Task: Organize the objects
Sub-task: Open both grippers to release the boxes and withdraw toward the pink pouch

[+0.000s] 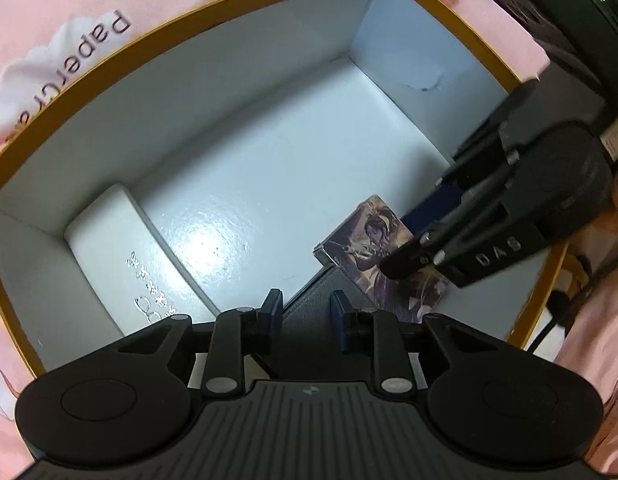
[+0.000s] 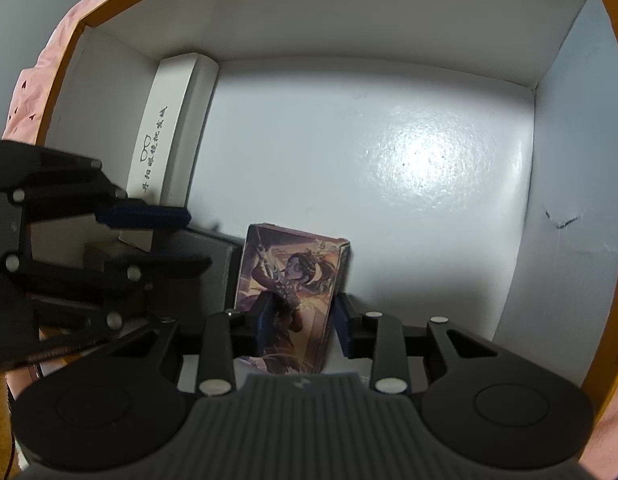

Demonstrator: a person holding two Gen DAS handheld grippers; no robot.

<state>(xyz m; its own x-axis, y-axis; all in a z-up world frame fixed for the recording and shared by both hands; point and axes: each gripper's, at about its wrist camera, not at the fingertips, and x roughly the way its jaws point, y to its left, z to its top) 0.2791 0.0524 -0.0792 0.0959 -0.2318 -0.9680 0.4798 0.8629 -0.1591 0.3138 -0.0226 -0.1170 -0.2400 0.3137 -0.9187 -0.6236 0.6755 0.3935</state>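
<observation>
Two grippers work inside the orange-rimmed box: the right gripper pinches the illustrated card box upright on the floor, the left gripper straddles the grey case, grip unconfirmed; release only once seated flush.

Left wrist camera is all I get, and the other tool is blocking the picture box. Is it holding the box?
Observer: It looks so. In the right wrist camera, the right tool has a pad against each side of the picture box.
Operator: What's the picture? I only see a bit.
Observer: A painted figure with a long ponytail fills the front of the box.
Operator: The writing on the white box is cut off for me. What's there?
Observer: A small glasses symbol, then a line of characters running along the box.
</observation>
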